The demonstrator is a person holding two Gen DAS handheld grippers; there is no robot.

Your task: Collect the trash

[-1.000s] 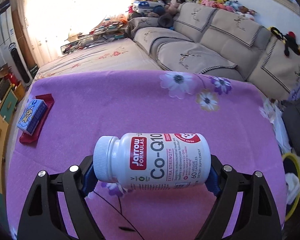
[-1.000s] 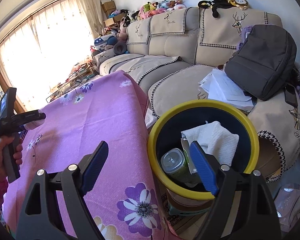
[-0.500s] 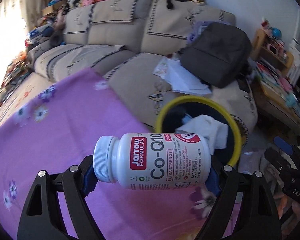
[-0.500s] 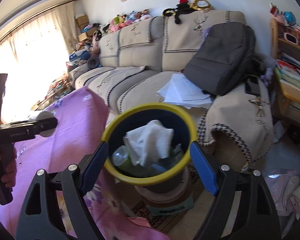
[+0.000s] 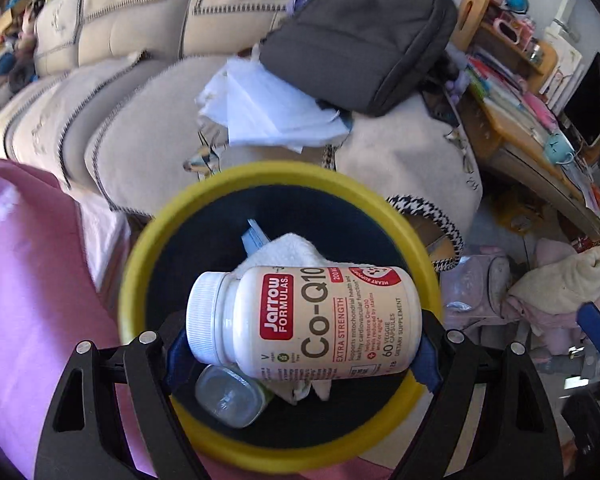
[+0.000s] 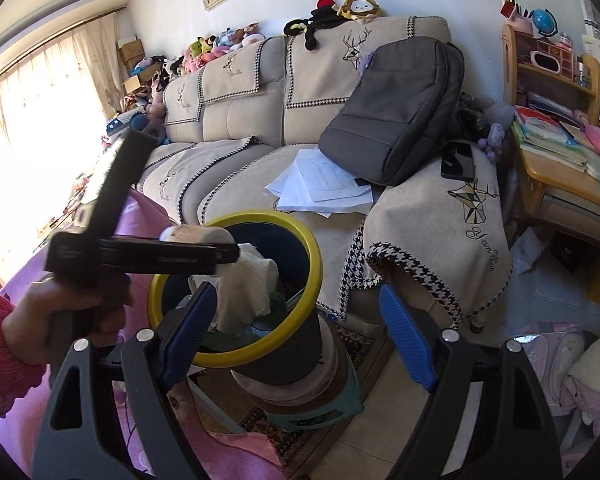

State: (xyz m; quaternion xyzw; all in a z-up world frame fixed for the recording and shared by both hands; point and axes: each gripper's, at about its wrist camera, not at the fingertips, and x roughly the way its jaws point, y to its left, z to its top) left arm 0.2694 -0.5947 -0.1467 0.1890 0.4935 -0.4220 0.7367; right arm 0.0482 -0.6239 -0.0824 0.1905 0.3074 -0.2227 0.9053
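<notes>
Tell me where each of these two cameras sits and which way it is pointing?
Left wrist: on the left tongs, looking down into the yellow-rimmed bin; own fingers clamp the supplement bottle.
Right wrist: on the right tongs, open, facing the sofa; the person's left hand shows.
Shared: bin, bottle, grey backpack, papers.

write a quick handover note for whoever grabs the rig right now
Left tongs: shut on the Co-Q10 supplement bottle, held sideways right over the yellow-rimmed trash bin.
Right tongs: open, empty, beside the bin.
In the bin already: a white cloth and a clear plastic bottle.
Done: bottle carried to the bin.
Left: open the left tongs to drop it in, then check for more trash; the table is mostly out of view.
</notes>
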